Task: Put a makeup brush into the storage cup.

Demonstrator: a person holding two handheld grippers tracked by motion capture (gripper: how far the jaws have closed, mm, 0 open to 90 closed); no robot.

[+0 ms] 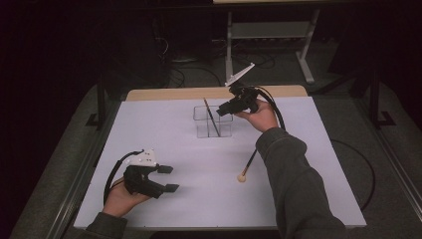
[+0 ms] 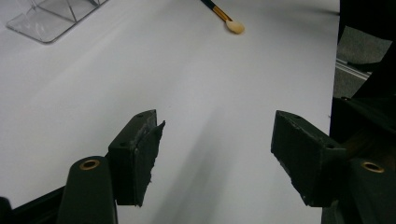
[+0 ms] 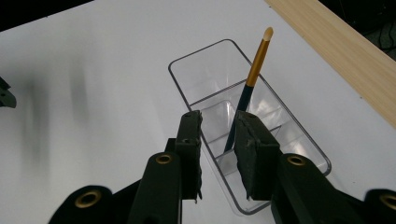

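Left gripper (image 1: 168, 178) rests low with jaws wide apart; right gripper (image 1: 222, 110) is raised, jaws narrowly parted.

The brush on the table (image 2: 229, 21) is cut off by the top edge in the left gripper view, so most of its handle is out of sight. In the high view the person's right sleeve (image 1: 286, 164) covers the far end of that handle. The clear box (image 2: 51, 16) is cut off at the top left corner of the left gripper view. In the right gripper view, the foot of the brush standing in the box (image 3: 250, 79) goes down behind the jaws of the right gripper (image 3: 218, 140), so it is hard to tell which part of the box it stands in. The near end of the box is hidden there too. A dark bit at the left edge of that view is too cut off to tell what it is.
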